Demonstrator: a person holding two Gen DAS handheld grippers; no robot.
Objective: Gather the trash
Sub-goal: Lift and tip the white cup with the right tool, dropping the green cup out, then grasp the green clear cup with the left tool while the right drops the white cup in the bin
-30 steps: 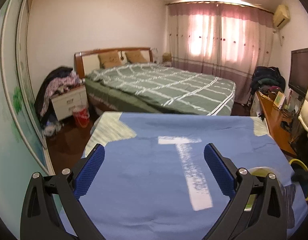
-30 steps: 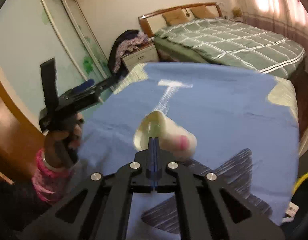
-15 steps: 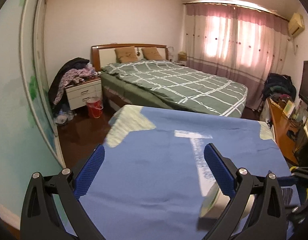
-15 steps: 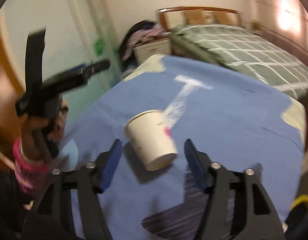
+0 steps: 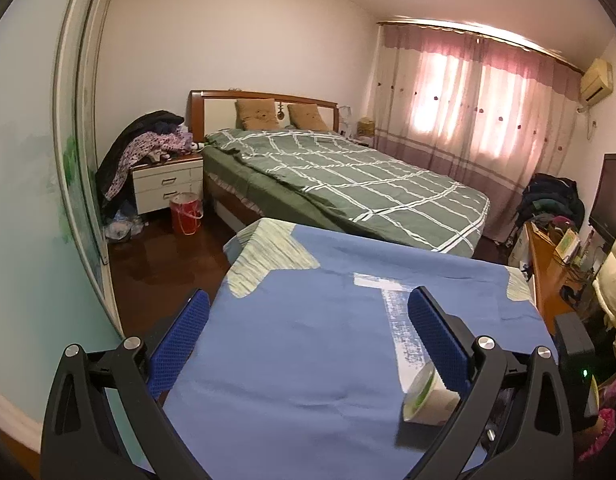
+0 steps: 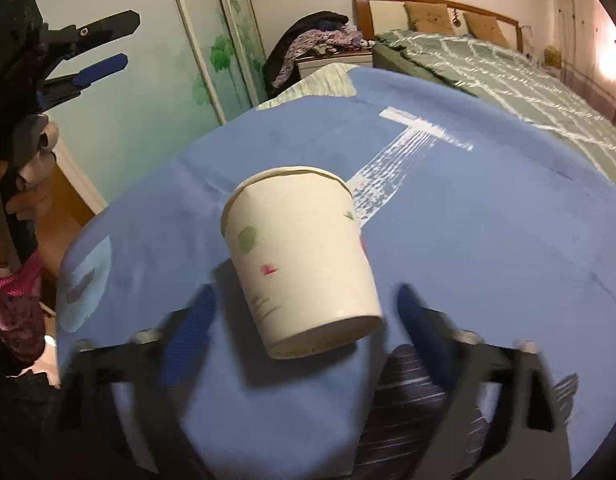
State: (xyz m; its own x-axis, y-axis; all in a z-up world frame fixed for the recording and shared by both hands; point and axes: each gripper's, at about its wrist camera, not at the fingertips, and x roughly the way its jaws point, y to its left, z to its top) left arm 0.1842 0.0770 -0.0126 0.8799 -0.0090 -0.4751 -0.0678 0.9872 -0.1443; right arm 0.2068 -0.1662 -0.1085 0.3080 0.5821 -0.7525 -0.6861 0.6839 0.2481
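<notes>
A white paper cup (image 6: 304, 260) with green and red prints lies on its side on the blue cloth (image 6: 487, 248), its base toward the camera. My right gripper (image 6: 304, 320) is open, its blurred blue pads either side of the cup's base, not closed on it. The cup also shows in the left wrist view (image 5: 425, 398), partly behind the right finger. My left gripper (image 5: 308, 336) is open and empty above the cloth's left part; it also shows in the right wrist view (image 6: 88, 52), held up at the far left.
The cloth-covered table (image 5: 292, 360) has a white painted T mark (image 5: 391, 312). Beyond it stand a green bed (image 5: 347, 184), a nightstand with clothes (image 5: 164, 176), a red bucket (image 5: 185, 213) on the floor, and a wooden desk (image 5: 547, 280) at right.
My right gripper opened and let go of the cup, which now lies on the cloth between its fingers. My left gripper drew back and to the left.
</notes>
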